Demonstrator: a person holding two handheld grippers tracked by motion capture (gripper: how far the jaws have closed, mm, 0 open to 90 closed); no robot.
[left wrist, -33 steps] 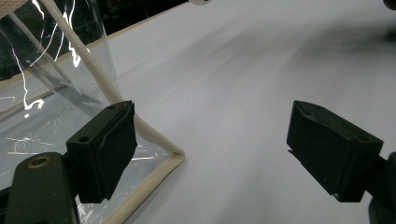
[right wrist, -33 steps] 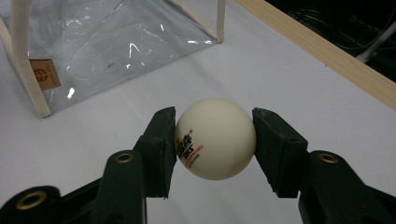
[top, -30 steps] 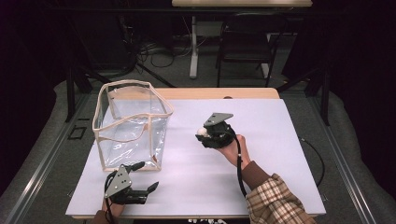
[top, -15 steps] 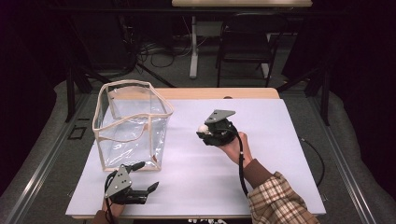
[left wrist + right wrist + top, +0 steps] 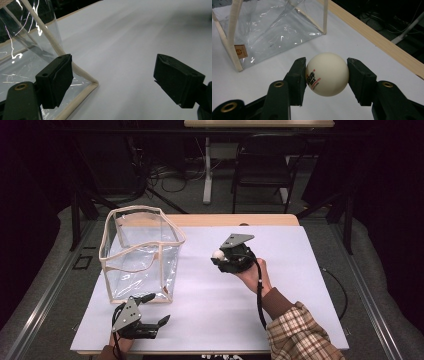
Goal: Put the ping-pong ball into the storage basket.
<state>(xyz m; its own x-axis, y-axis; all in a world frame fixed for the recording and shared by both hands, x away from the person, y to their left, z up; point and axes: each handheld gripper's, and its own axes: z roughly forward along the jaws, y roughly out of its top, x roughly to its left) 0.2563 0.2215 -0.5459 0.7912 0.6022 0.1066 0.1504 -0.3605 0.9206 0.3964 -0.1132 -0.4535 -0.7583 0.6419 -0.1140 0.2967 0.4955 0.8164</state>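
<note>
Ball (image 5: pixel 327 74) sits squeezed between the right gripper's (image 5: pixel 327 75) two fingers (image 5: pixel 298 77), held above the desk (image 5: pixel 287 62).

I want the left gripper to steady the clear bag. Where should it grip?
Probably the cream-trimmed near corner edge of the clear bag, approached from the front: it stands upright beside the open left gripper, and stiff piping should hold better than slick film.

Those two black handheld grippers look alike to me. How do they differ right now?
The right gripper is shut on a small white ball; the left gripper is open with nothing between its jaws. The right one is held out mid-table, the left sits at the near edge, by the clear plastic bag corner. Both are black, two-jawed and hand-held.
</note>
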